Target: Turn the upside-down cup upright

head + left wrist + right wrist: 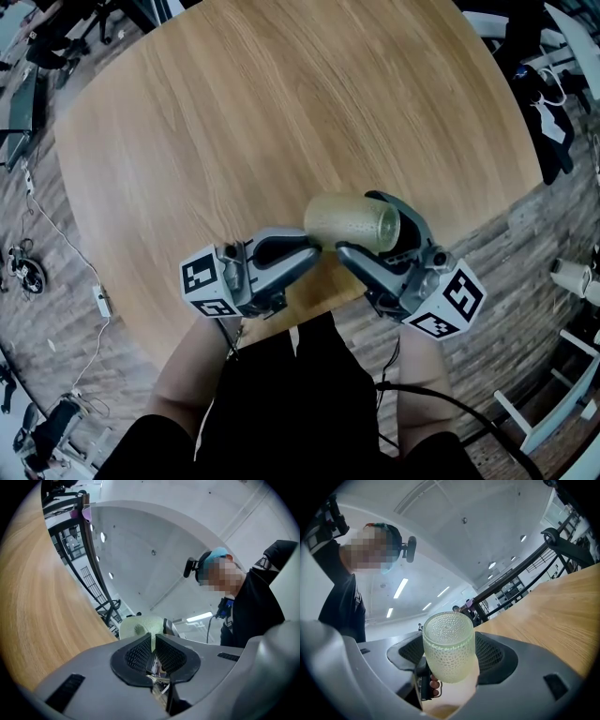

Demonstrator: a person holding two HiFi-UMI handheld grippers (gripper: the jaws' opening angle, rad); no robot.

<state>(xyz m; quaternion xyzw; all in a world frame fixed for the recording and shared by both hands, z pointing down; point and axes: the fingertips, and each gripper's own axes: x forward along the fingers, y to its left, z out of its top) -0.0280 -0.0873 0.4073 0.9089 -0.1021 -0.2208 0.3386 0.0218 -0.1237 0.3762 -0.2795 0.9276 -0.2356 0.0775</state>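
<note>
The cup (349,219) is being held clear of the counter (234,112), lying on its side, neither inverted nor upright, with the counter's near edge just below it. It is being gripped by the right tool (358,225), whose jaws are being pressed against opposite sides of the cup's dimpled wall. The left tool (314,249) is being held just beside the cup's left end. Its jaws are drawn almost together and nothing is being caught between its pads (140,651), so none of the cup's weight is judged to be carried there.

The turning step itself is judged to be in hand, and roughly half done. What is being called for next is a roll of the right tool until the cup's mouth is facing up — which end that is, is not being shown clearly from above. The cup is then to be lowered until its base is resting flat on the counter below it, and only then released. The left tool is best drawn away from the cup, so that the wall is not being knocked during the roll.
</note>
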